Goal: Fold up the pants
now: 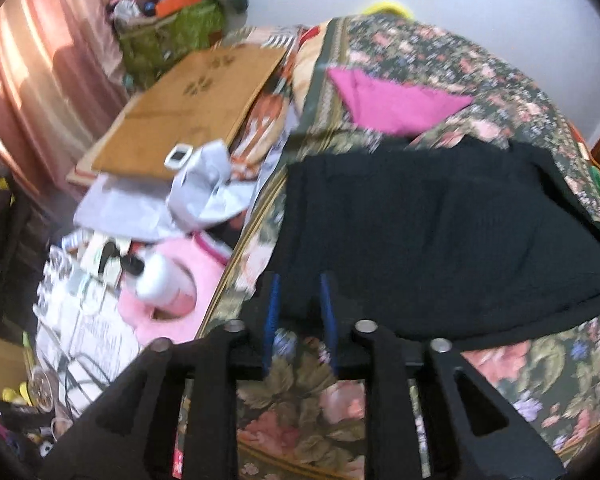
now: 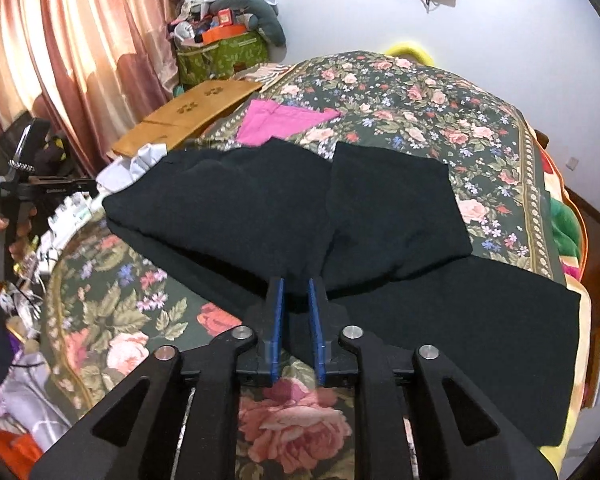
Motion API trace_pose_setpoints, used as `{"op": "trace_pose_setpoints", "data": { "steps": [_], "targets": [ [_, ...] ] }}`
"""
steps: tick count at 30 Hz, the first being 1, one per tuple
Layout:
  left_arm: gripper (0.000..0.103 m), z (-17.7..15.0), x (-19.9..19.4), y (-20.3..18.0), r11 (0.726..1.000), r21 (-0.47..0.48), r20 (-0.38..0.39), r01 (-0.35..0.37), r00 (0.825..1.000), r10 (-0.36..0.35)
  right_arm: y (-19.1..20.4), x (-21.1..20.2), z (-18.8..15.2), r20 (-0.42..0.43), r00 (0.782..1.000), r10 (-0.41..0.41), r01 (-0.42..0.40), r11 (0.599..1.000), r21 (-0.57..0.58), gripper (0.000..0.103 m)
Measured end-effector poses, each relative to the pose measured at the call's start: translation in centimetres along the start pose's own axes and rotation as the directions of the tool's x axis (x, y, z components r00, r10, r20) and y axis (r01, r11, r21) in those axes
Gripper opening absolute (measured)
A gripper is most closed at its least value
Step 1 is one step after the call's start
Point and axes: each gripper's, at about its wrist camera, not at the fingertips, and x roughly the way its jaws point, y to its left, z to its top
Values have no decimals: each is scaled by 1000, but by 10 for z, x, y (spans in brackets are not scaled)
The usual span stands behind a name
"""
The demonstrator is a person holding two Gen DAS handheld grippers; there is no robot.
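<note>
pants partly folded on bed, both grippers at near edge

black pants (image 2: 284, 208) lie spread on the floral bedspread (image 2: 440, 92), across the near half of the bed. in the right wrist view one flap (image 2: 396, 200) is already turned over on top of the rest, and another layer runs out toward the right edge of the bed. so judging from this, a first fold looks done or in progress, but the shape is still loose and uneven; at least one more fold plus squaring up is left.

right gripper (image 2: 296, 280): fingers narrow, tips at the near hem of the pants. dark cloth sits between the blue pads (image 2: 275, 312) but black on black, cannot tell if it is pinched or just behind them.

left gripper (image 1: 300, 276): fingers set a bit apart, tips at the edge of the pants (image 1: 440, 232), bedspread visible through the gap lower down. cannot tell if it grips anything.

hard to make out: left wrist view is motion blurred. waistband vs leg ends not distinguishable, fabric has no visible detail. pants' right end is cut off in the left view. a pink cloth (image 2: 276, 120) lies just beyond the pants, its near edge hidden under them. bedside clutter (image 1: 112, 280) is blurred.
</note>
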Motion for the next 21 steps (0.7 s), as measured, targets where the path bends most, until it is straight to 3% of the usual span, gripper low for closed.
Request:
{"op": "trace_pose_setpoints", "data": {
  "steps": [1, 3, 7, 9, 11, 21],
  "targets": [
    [35, 7, -4, -7, 1000, 10, 17, 8, 1000, -8, -3, -2, 3, 8, 1000, -6, 6, 1000, 2, 24],
    [57, 17, -10, -18, 999, 28, 40, 30, 999, -31, -10, -4, 11, 21, 1000, -18, 18, 1000, 10, 36],
    [73, 37, -16, -46, 995, 76, 71, 63, 995, -68, -25, -1, 31, 43, 998, -40, 39, 999, 22, 47],
    [83, 46, -16, -59, 993, 97, 77, 66, 994, -74, -34, 4, 42, 51, 997, -56, 55, 998, 29, 59],
    [88, 57, -12, -72, 991, 117, 89, 67, 993, -78, -41, 11, 52, 58, 997, -58, 57, 998, 28, 61],
    [89, 99, 37, -127, 975, 216, 68, 57, 995, -74, -62, 97, 105, -48, 999, -3, 4, 1000, 16, 61]
  ]
}}
